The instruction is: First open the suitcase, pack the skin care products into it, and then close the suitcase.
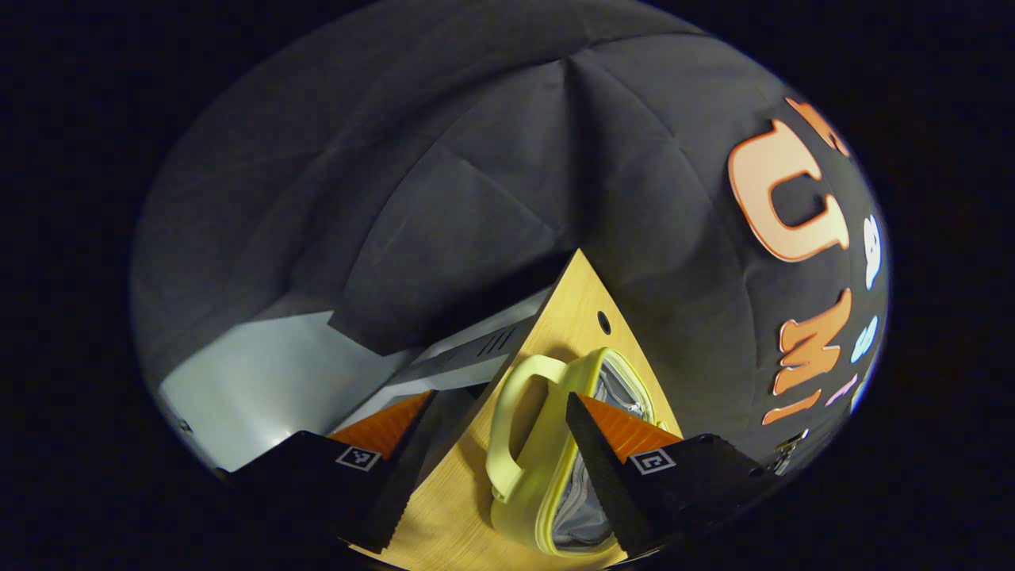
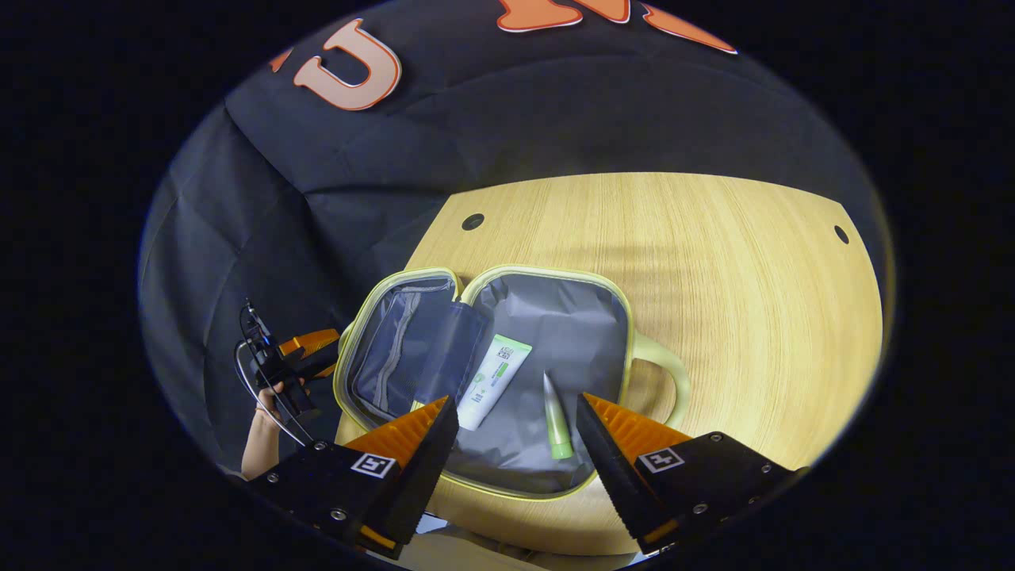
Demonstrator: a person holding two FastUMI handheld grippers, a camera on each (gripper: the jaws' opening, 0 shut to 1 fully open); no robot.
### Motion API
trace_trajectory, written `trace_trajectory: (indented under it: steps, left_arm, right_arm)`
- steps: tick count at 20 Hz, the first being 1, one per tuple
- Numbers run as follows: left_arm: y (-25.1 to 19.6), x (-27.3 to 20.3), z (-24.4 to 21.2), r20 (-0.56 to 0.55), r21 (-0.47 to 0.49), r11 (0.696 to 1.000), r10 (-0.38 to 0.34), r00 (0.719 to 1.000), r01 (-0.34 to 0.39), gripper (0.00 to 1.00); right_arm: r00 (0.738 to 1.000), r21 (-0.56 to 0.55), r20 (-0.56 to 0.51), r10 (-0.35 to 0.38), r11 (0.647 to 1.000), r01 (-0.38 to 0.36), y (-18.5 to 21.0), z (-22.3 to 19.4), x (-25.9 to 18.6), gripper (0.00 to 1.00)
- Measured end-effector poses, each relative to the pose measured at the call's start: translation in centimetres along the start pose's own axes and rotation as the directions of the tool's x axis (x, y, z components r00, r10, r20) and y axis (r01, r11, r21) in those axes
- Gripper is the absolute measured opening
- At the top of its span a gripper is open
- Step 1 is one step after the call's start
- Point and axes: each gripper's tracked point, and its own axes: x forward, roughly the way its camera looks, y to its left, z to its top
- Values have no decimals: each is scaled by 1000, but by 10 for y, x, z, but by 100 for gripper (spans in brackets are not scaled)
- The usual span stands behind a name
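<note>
Right gripper view gives us the suitcase (image 2: pixel 555 317), a small yellow-rimmed case with a grey lining, lying open flat on the wooden desk (image 2: pixel 714 262), its lid half (image 2: pixel 396 357) folded out beside the main half and a handle (image 2: pixel 666 373) on the far side. Inside the main half we see a white tube (image 2: pixel 493 381) and a slim green tube (image 2: pixel 557 416), apart from each other. Our right gripper (image 2: pixel 515 444) hovers above the near rim, jaws apart on nothing. Off the desk's edge, a hand (image 2: pixel 266 396) holds the left gripper (image 2: pixel 305 349). Left gripper view shows that gripper (image 1: pixel 496 460) with jaws apart over the suitcase's handle (image 1: pixel 515 420) at the desk corner (image 1: pixel 579 301).
</note>
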Motion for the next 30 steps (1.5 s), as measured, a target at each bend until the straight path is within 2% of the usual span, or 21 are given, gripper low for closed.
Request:
trace_trajectory:
  steps: [4, 5, 6, 8, 10, 11, 15, 21, 26, 30]
  left_arm:
    - [-9, 22, 0, 24, -95, 992, -81, 996, 83, 92]
    - [-13, 26, -3, 18, -122, 987, -102, 995, 103, 75]
    - [-5, 23, -5, 14, -148, 987, -55, 998, 57, 81]
    - [3, 32, -8, -2, -140, 990, 7, 1000, -7, 17]
    - [-12, 30, -5, 5, -115, 993, 12, 1000, -11, 17]
    - [-15, 31, -2, 9, -70, 997, 41, 999, -40, 8]
    - [-69, -6, 18, 68, 111, 989, 92, 993, -99, 8]
    - [-201, -55, 20, 114, 319, 945, 32, 993, -67, 7]
    - [-296, -69, -19, 139, 507, 857, 22, 990, -90, 7]
    - [-368, -69, -78, 135, 623, 777, 3, 991, -87, 7]
  right_arm:
    - [1000, 12, 0, -27, 1000, 27, -11, -3, -3, 96]
    - [1000, 18, 1, -28, 999, 28, -13, -3, -5, 96]
    - [1000, 26, 5, -30, 999, 30, -15, -3, -7, 96]
    - [999, 39, 16, -31, 999, 30, -19, -1, -9, 96]
    - [999, 40, 30, -32, 999, 31, -22, -1, -12, 96]
    - [999, 39, 42, -31, 999, 30, -24, 1, -14, 96]
    - [992, 42, 122, -33, 999, 28, -33, 17, -33, 95]
    - [967, 16, 244, -71, 997, 69, -73, 37, -76, 96]
    - [923, 10, 365, -124, 992, 129, -125, 57, -133, 96]
    - [879, -6, 449, -162, 983, 184, -169, 64, -178, 95]
